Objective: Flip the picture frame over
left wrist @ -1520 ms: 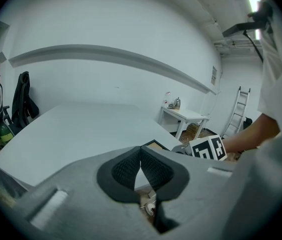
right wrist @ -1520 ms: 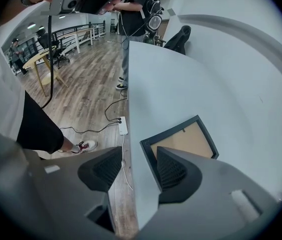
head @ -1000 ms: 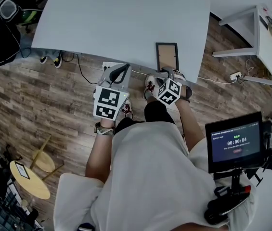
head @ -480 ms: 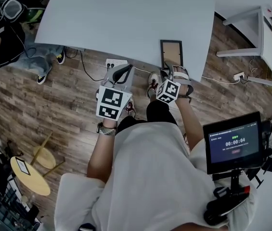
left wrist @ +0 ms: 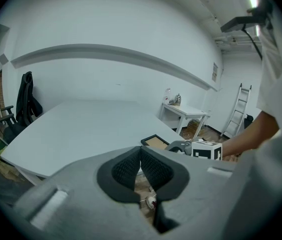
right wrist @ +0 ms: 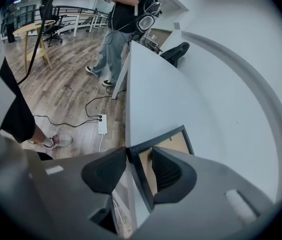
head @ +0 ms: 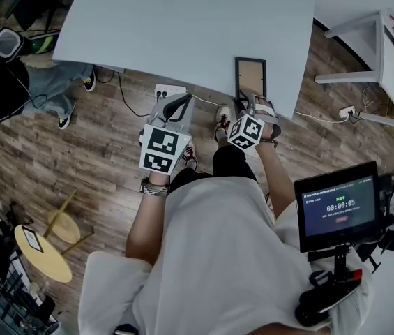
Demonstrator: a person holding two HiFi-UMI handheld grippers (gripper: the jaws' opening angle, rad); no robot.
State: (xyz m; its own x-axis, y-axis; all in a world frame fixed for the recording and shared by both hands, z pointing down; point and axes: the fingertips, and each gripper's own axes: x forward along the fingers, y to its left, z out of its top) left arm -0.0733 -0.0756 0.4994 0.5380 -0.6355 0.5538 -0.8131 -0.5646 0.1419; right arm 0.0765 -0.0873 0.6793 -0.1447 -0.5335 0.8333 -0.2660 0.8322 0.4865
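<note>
The picture frame (head: 250, 75) lies back up, its brown backing showing, at the near edge of the big white table (head: 183, 26). My right gripper (head: 251, 102) points down at the frame's near end. In the right gripper view the frame's (right wrist: 173, 143) dark corner sits between the pads of the right gripper (right wrist: 140, 151). The jaws have just been closing and now press on that corner. My left gripper (head: 176, 103) hovers off the table's edge to the left, pads together with nothing in them (left wrist: 140, 151). The left gripper view also shows the frame (left wrist: 155, 142) and the right gripper's cube (left wrist: 206, 150).
A power strip (head: 167, 89) with cables lies on the wood floor below the table edge. A small white side table (head: 392, 61) stands at the right. A timer screen (head: 339, 204) is by my right hip. A bystander's legs (head: 50, 93) and a round wooden stool (head: 43, 257) are at the left.
The right gripper's jaws have drawn in around the frame's near corner. The left gripper has stayed put. The bystander at the left has shifted.
</note>
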